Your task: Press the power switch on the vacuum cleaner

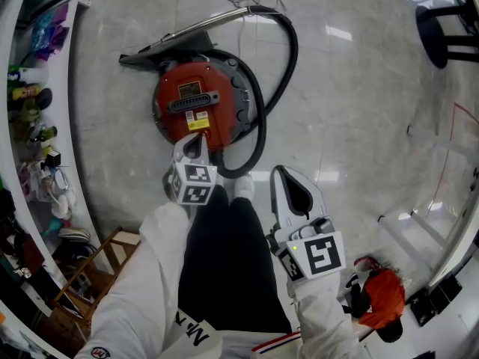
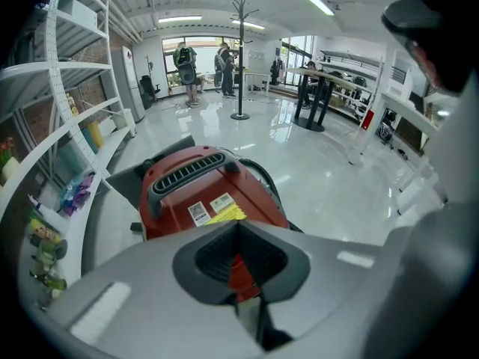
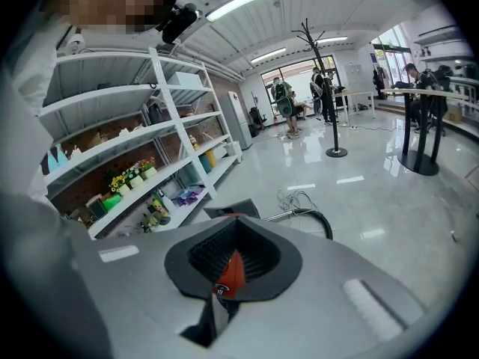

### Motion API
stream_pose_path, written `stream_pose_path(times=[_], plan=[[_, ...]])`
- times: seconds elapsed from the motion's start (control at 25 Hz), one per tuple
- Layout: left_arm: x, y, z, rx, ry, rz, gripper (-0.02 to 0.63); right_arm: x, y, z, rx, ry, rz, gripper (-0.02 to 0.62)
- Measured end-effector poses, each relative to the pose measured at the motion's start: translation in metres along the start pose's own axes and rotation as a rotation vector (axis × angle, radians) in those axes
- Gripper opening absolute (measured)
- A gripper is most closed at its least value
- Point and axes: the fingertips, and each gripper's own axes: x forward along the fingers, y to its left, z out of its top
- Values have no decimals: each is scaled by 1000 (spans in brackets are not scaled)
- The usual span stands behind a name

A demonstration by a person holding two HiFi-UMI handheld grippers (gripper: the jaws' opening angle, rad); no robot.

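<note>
1. White sleeves (image 1: 153, 268) and black trousers (image 1: 224, 253) fill the 6 o'clock part of the head view. The person stands on a glossy floor (image 1: 352, 111).
2. The left claw (image 1: 194, 149) points toward 12 o'clock. Its jaws are pressed together with nothing between them. Its tip lies over the near, 6 o'clock rim of the red vacuum cleaner (image 1: 224, 114); I cannot tell whether it touches.
3. The right claw (image 1: 288, 185) hangs at 4 o'clock of the left one, apart from the vacuum cleaner. Its jaws are likewise closed on nothing.
4. The vacuum cleaner sits on the floor at 12 o'clock of the person. Its black hose (image 1: 260, 126) loops round its 3 o'clock side down to 5 o'clock, close to the feet. The nozzle (image 1: 161, 48) lies at its 11 o'clock, and shelves (image 1: 30, 126) run along 9 o'clock.
5. I cannot pick out the power switch. It is probably at the near rim, under or just beyond the left claw's tip.
6. What could go wrong:
   - The closed tip may skid off the rounded red shell if it comes down off-centre.
   - A slanted push could scoot the whole machine away over the slick floor instead of working the switch.
   - With the switch hidden by the claw itself, a neighbouring button may get pressed by mistake.
   - The hose loop by the feet could catch a shoe.
</note>
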Motion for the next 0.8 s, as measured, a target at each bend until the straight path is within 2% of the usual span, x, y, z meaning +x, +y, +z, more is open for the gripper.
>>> stream_pose_path(times=[0.8], plan=[[13,-12,-6,-4,57,-37,0,-3,-3,-5,11,5,-2,0]])
